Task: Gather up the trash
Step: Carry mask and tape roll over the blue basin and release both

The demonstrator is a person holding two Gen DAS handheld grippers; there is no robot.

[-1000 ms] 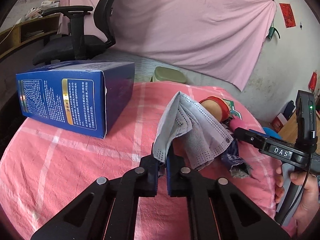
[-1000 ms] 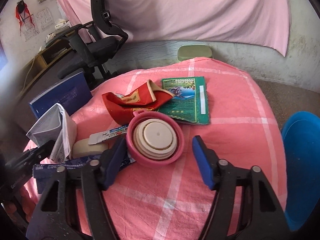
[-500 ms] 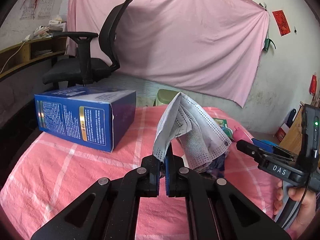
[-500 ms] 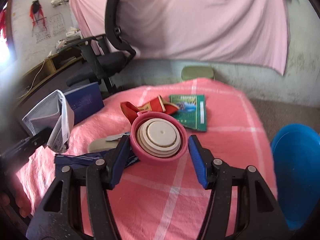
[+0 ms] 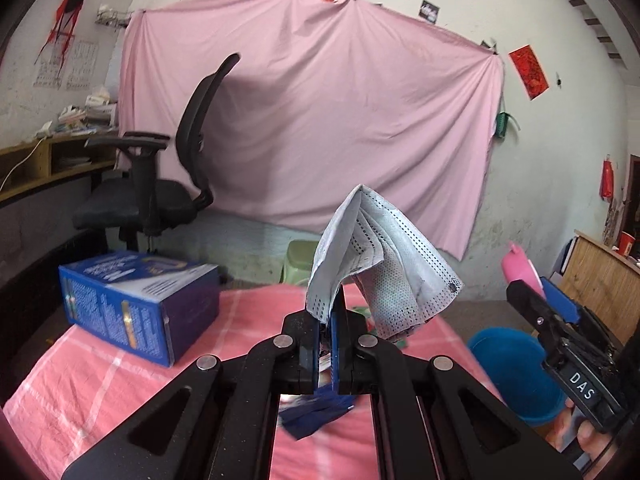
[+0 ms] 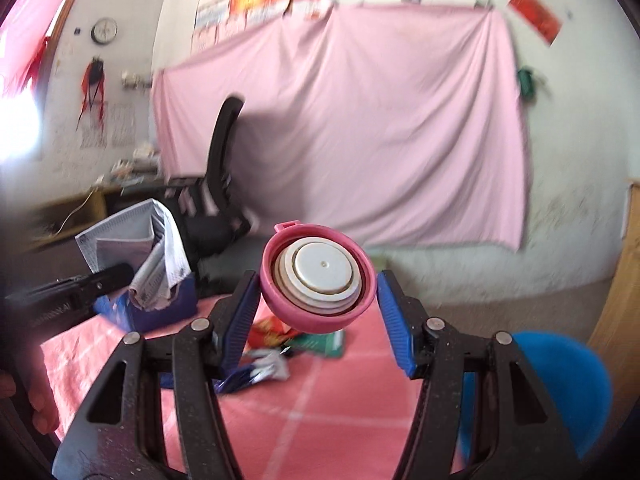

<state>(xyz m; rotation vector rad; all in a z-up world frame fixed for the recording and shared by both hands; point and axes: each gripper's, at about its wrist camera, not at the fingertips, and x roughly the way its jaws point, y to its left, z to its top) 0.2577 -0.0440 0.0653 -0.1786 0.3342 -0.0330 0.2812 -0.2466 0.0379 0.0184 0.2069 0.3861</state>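
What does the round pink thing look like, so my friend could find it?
Look above the pink checked table, between the right gripper's blue pads. There sits the pink lid, a round cap with cream rings inside. The left gripper holds a grey mask instead.

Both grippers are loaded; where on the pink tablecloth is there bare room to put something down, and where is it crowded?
Bare tablecloth lies near the right gripper, toward the blue bin, and in front of the blue box. It is crowded mid-table: red wrapper, green packet, silver wrapper.
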